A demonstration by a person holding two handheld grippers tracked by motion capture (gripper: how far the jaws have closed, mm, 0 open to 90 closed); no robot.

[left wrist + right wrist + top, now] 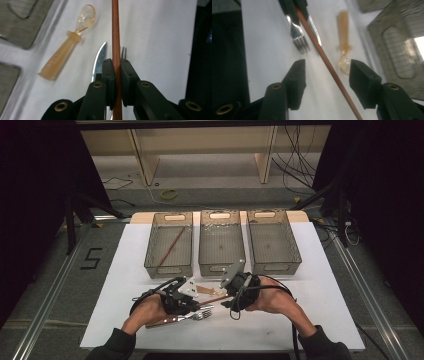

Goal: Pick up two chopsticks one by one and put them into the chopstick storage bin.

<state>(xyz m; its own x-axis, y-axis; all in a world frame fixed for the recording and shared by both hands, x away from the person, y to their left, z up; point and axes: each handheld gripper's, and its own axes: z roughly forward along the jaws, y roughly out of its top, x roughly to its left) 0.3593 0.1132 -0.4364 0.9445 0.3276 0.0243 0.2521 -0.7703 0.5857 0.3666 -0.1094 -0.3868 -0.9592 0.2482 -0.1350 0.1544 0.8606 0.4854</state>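
Chopstick clamped in left gripper, long axis running toward right gripper; right jaws wide, stick loose between.

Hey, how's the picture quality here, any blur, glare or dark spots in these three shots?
High view: dark surroundings, white table lit evenly, fine detail soft. Left gripper view: chopstick fairly sharp, amber spoon blurred, knife shows glare. Right gripper view: soft throughout, fork and bin smeared, bright patch at the right edge.
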